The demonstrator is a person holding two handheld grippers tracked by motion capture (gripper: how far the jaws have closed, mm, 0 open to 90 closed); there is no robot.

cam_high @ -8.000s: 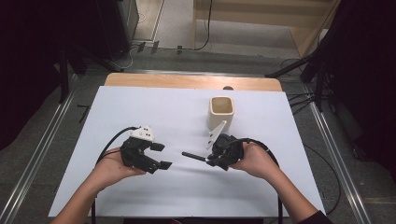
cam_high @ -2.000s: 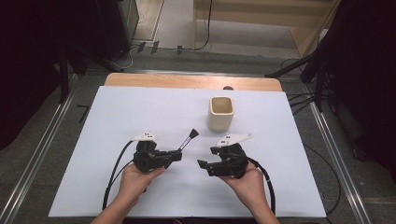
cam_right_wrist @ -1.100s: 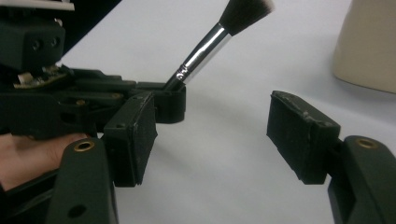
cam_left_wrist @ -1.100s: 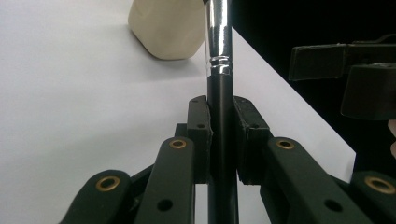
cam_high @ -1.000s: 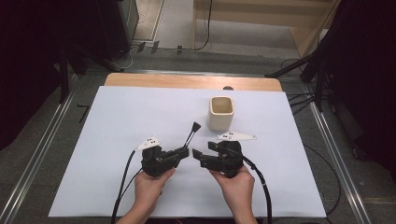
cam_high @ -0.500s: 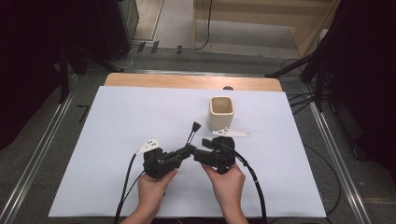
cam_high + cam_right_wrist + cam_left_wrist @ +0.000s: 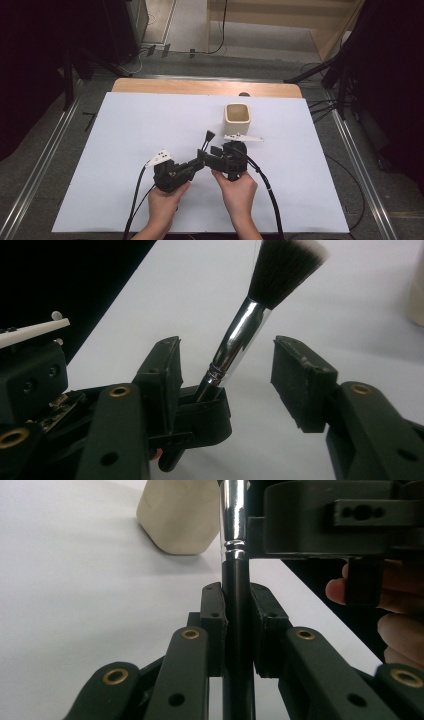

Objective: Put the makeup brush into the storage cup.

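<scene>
White worktop [image 7: 125, 150] on a wooden table, grey floor and dark gear around it. High view: my left claw [image 7: 199, 164] and right claw [image 7: 216, 150] meet near the middle of the worktop, a makeup brush [image 7: 206, 140] sticking up between them, bristles toward the cream square cup [image 7: 237, 119], which stands just beyond, apart from it.

Left gripper view: my left claw [image 7: 238, 630] clamped narrow on the brush's black handle [image 7: 236, 645], chrome ferrule [image 7: 233, 520] rising above, cup [image 7: 180, 517] behind, right-hand fingers [image 7: 400, 615] at the edge.

Right gripper view: my right claw [image 7: 230, 372] stands wide, pads either side of the ferrule [image 7: 237, 342], not touching it; dark white-tipped bristles [image 7: 285, 265] above; left claw [image 7: 200, 410] gripping the handle below.
</scene>
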